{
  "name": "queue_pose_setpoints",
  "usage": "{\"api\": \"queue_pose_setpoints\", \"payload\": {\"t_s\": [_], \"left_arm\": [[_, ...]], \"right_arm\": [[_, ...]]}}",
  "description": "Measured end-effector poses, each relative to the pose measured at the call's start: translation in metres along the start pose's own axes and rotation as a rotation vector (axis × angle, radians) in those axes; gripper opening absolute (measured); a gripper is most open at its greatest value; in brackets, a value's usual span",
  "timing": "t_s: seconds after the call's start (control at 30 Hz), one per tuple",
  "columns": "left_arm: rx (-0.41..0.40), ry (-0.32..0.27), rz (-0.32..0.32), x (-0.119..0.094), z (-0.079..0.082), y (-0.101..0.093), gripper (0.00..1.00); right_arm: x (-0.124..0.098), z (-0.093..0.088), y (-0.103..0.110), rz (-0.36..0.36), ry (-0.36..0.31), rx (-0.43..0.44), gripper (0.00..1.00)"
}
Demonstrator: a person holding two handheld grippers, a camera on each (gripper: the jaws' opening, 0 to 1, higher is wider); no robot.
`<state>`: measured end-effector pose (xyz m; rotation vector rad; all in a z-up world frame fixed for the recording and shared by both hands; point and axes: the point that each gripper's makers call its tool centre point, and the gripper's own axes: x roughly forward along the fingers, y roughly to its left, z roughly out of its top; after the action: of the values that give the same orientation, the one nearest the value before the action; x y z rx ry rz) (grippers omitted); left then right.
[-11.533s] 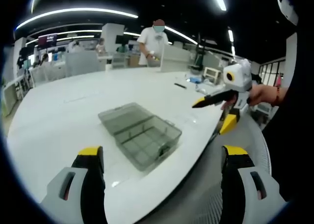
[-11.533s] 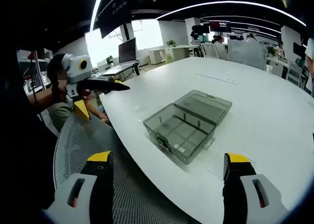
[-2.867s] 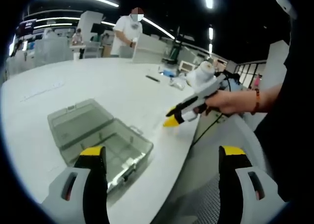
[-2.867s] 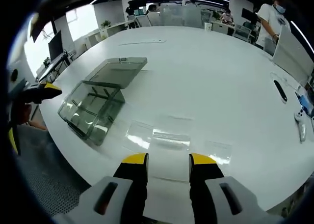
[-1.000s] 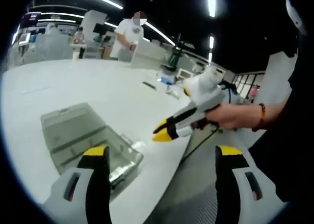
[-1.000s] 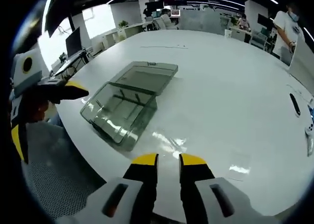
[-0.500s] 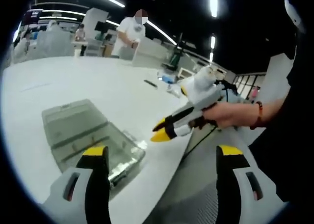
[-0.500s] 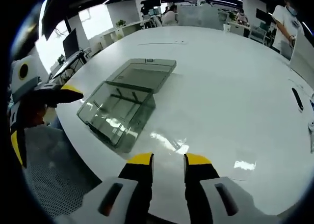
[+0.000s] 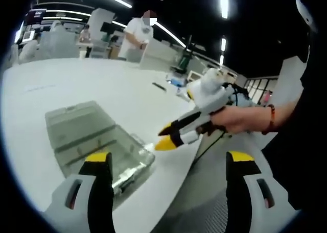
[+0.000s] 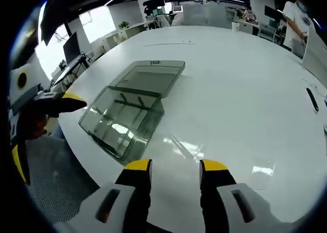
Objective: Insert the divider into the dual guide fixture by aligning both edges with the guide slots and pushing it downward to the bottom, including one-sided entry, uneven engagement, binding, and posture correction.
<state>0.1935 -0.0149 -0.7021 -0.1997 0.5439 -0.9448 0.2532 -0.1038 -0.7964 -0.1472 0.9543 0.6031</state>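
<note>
A clear smoky box (image 10: 127, 113) with its lid laid open is seen on the white table (image 10: 240, 90), near its edge. The right gripper (image 10: 174, 171) is held over flat clear sheets (image 10: 179, 143) (outlines hard to make out), jaws partly apart, nothing between them. The left gripper (image 9: 168, 164) is spread wide and empty, beside the box.

box (image 10: 125, 115): smoky grey (see-thru) | table (image 10: 240, 85): white | fingers (image 10: 137, 166): yellow tips, blk
</note>
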Motion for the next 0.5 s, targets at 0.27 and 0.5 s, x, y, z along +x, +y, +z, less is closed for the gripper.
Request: {"api": "queue_pose_setpoints", "payload": {"t_s": [0.27,0.5], "left_arm": [[-0.015,-0.009,0.006,-0.002,-0.002,0.0,0.91],[-0.023,-0.01,0.022,-0.005,-0.002,0.005,0.91]], "right_arm": [[0.009,-0.002,0.004,0.005,0.023,-0.01,0.39],[0.014,-0.005,0.005,0.003,0.048,-0.019,0.41]]}}
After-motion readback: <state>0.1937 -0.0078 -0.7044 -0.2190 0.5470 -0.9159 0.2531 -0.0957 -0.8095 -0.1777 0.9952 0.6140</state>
